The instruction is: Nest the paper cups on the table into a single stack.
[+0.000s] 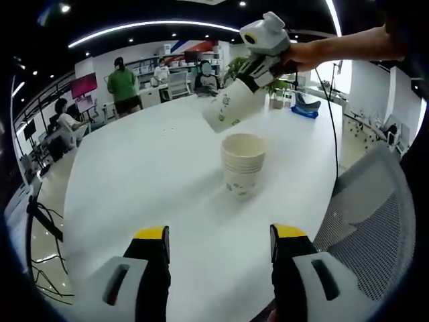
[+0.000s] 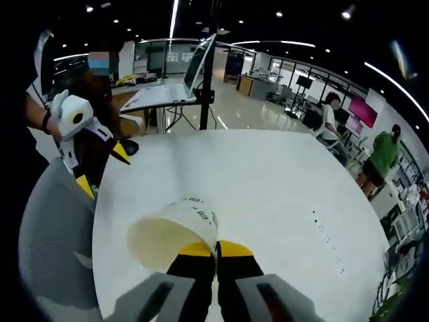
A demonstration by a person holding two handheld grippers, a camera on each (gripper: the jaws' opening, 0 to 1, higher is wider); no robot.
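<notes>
A stack of nested white paper cups with green print stands upright on the white table. Above and behind it, a single paper cup hangs tilted in the air, held by my right gripper, which comes in from the right. In the right gripper view that same cup lies mouth toward the left, its rim pinched between my right gripper's yellow-tipped jaws. My left gripper stands open near the table's front, well short of the stack, with nothing between its jaws; it also shows as the left gripper at the table's edge.
A grey mesh chair stands at the table's right side. Cables hang off the left edge. People stand and sit at desks beyond the table. A blue object lies at the far right end.
</notes>
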